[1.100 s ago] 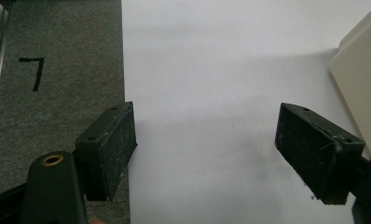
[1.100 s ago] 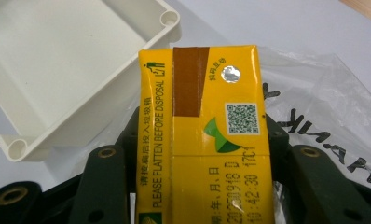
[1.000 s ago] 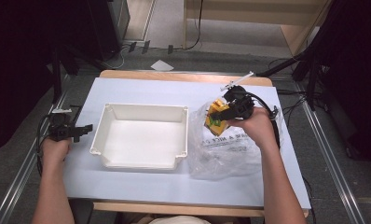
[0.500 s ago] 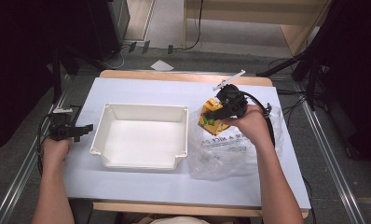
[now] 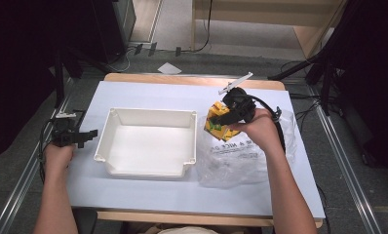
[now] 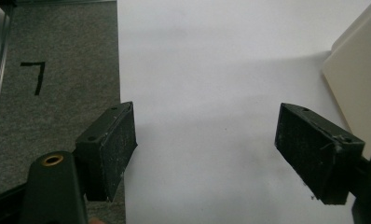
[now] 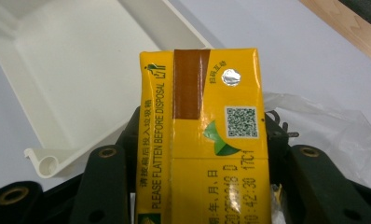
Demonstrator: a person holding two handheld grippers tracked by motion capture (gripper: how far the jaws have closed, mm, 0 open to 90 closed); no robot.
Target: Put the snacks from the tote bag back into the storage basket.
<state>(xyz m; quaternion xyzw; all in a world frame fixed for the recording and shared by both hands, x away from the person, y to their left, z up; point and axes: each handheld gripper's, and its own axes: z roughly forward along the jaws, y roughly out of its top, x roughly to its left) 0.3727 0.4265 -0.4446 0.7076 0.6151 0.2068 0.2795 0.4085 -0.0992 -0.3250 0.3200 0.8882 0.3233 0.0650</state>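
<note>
A yellow drink carton [image 5: 217, 123] [image 7: 204, 140] is clamped between the jaws of my right gripper [image 5: 226, 117], held just above the table between the clear plastic bag [image 5: 245, 156] and the right wall of the white tray [image 5: 187, 141]. The right gripper view looks along the carton's top face, with the tray's corner [image 7: 48, 161] beyond it at the left. My left gripper [image 5: 85, 135] [image 6: 225, 154] rests at the table's left edge, beside the tray's left wall, jaws wide apart over bare white table with nothing between them.
The white tray holds nothing. The crumpled plastic bag with printed text lies on the table's right half under my right hand. Grey floor and metal rails [image 5: 16, 195] flank the table; cables [image 5: 299, 97] trail off at the right.
My right gripper has carried the yellow carton leftward, off the bag toward the tray's right wall. The left gripper has stayed put.
</note>
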